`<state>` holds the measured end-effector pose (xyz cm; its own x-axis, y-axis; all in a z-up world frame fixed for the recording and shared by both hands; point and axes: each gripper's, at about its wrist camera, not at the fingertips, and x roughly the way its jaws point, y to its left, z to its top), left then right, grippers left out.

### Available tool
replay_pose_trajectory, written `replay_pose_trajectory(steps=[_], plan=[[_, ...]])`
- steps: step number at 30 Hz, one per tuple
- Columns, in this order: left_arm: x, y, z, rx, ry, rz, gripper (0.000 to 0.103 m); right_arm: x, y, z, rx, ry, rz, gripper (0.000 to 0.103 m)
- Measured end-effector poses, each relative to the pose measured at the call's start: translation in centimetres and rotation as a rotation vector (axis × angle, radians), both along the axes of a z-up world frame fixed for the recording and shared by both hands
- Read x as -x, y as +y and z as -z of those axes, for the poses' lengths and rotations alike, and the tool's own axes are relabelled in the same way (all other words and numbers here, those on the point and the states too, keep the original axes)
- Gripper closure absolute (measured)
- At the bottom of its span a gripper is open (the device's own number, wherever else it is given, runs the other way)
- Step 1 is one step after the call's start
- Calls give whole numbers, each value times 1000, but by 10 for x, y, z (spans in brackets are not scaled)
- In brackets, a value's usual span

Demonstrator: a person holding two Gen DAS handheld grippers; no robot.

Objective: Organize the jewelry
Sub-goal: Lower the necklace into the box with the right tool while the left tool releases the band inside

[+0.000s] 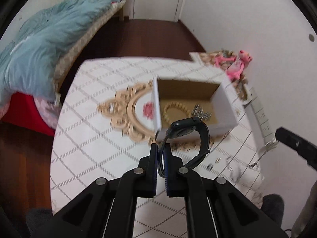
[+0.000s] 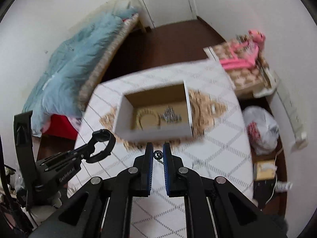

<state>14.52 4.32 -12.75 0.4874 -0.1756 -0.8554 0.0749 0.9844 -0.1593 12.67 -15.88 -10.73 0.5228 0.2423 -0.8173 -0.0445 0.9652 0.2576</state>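
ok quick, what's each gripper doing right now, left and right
Left gripper: shut on the dark watch, pinching its strap.
Right gripper: shut on a small round pendant with a chain.

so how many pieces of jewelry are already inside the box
2: a gold beaded bracelet on the left of the box floor and a silver sparkly piece right of it. The near wall may hide more.
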Motion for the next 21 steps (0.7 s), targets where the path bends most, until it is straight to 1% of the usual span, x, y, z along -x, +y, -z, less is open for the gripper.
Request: replay_pose_trajectory(steps=[4,7,9,12,15,18,20,21], plan=[[-28,-6,-14,6,-21,13,100,-30,1,-31,20,-49,-18,93],[-51,-10,-13,7,-12,19,100,-57,2,-40,43,-54,-28,93],[-65,-12,-7,7,3,15,100,-77,4,-38,55,-38,-29,93],[-89,-14,6,2,37,17,100,-109,6,-21,78,14,-36,93],[-109,-18,20,-5,82,32,100,-137,7,6,107,81,-42,93],[-128,-24,32,-17,124,48,99,-154,4,29,137,123,-45,93],[-138,-29,39,-32,142,63,99,-163,1,42,138,149,-40,93],[-143,-31,42,-41,149,68,97,-166,-1,46,134,157,-38,93]])
